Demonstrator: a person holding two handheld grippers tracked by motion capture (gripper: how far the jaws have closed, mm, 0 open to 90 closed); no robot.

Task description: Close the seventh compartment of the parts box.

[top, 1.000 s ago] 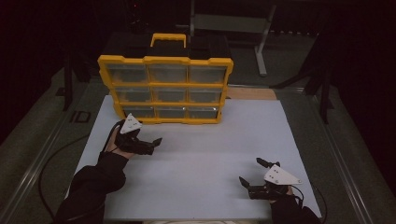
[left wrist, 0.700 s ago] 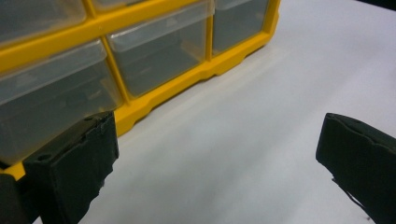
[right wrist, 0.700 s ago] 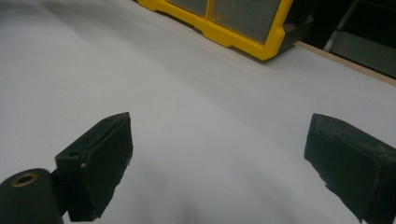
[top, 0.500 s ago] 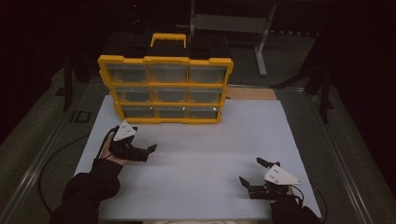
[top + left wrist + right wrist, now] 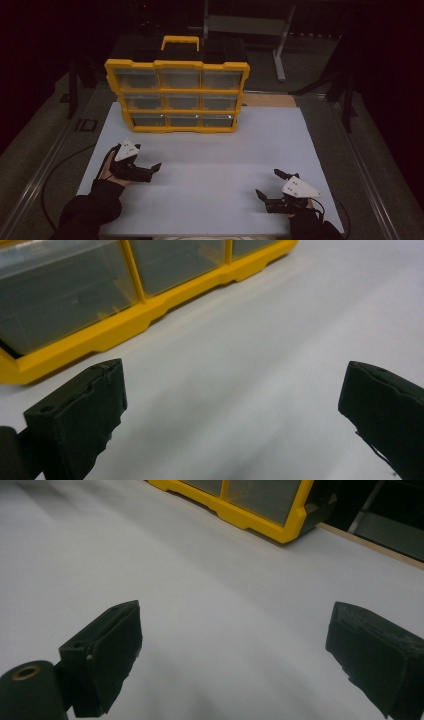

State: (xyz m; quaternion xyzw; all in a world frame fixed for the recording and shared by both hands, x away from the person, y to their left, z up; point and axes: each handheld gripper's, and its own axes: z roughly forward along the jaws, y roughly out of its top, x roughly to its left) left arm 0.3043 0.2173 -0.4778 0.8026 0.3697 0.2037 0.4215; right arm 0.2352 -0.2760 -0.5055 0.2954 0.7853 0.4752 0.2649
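A yellow drawer organizer [image 5: 177, 95] with clear drawers and a yellow handle stands at the back of the white table top [image 5: 215, 150]. My left gripper [image 5: 152, 171] hovers open over the table's left front, a short way in front of the organizer's lower left corner. In the left gripper view its jaws stand wide apart [image 5: 232, 375], nothing between them, with the organizer's bottom row [image 5: 100, 300] just ahead. My right gripper [image 5: 266, 182] is open near the front right edge. Its view [image 5: 235, 615] has bare table between the jaws and the organizer's corner [image 5: 260, 505] farther off.
A wooden strip [image 5: 267, 100] shows behind the table's back right. A metal stand [image 5: 245, 25] rises in the dark behind the organizer. A cable [image 5: 50, 175] loops off the table's left side. The person's dark sleeves come in at the bottom corners.
My left gripper has drawn back toward the person and slightly left, away from the organizer, still open. The right gripper has not moved.
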